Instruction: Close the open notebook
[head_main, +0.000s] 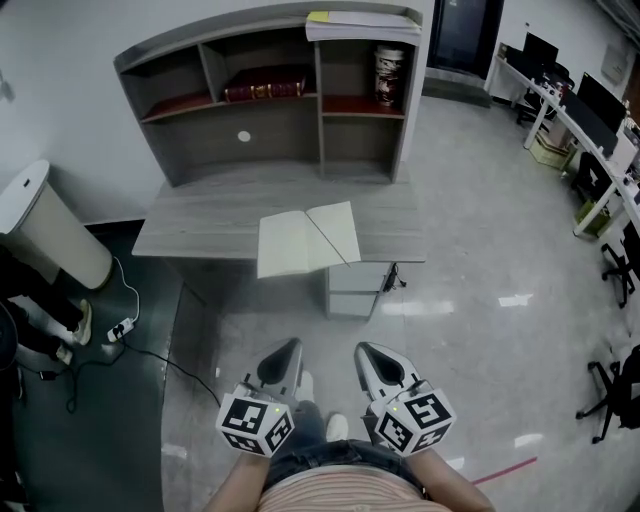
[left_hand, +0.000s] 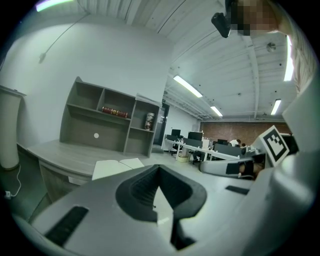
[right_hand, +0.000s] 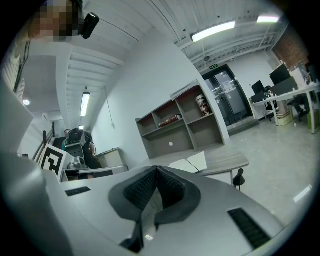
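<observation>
An open notebook (head_main: 307, 239) with blank cream pages lies on the grey desk (head_main: 200, 218), at its front edge, right page slightly raised. It also shows in the left gripper view as the notebook (left_hand: 114, 167) and in the right gripper view as the notebook (right_hand: 191, 162). Both grippers hover low over the floor, well short of the desk. My left gripper (head_main: 283, 362) has its jaws together with nothing between them. My right gripper (head_main: 376, 362) is likewise shut and empty.
A hutch with shelves (head_main: 268, 95) stands on the desk's back, holding a dark red book (head_main: 265, 86) and a jar (head_main: 389, 75). A white bin (head_main: 45, 228) and cables (head_main: 120, 327) are at the left. Office desks and chairs (head_main: 590, 130) line the right.
</observation>
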